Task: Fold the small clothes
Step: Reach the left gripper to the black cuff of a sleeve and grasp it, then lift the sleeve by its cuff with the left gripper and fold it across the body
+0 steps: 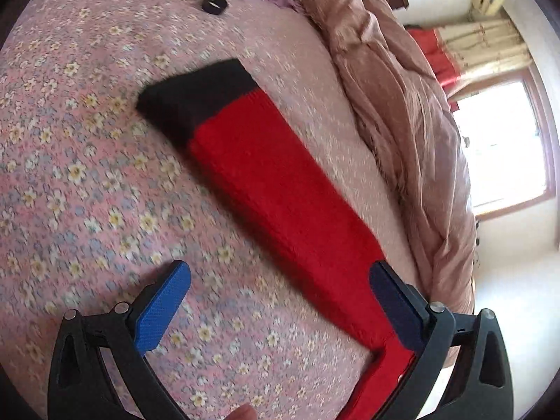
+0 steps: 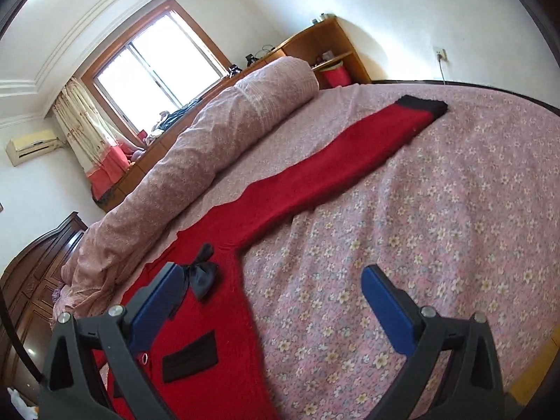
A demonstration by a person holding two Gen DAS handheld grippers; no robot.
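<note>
A small red knit sweater lies flat on a pink flowered bedsheet (image 1: 87,192). In the left wrist view one red sleeve (image 1: 276,192) with a black cuff (image 1: 196,98) stretches away from me. My left gripper (image 1: 280,280) is open above the sheet, its right finger (image 1: 395,304) at the sleeve's edge. In the right wrist view the other sleeve (image 2: 336,168) runs out to a black cuff (image 2: 425,103), and the sweater body (image 2: 210,315) carries a black bow (image 2: 203,273) and a black pocket patch (image 2: 190,358). My right gripper (image 2: 269,287) is open over the body's edge.
A rolled pink quilt (image 2: 196,154) lies along the bed beside the sweater and shows as a satin bundle in the left wrist view (image 1: 395,105). A small black round object (image 1: 214,2) rests on the sheet far off. Window, wooden shelves and a dark wardrobe surround the bed.
</note>
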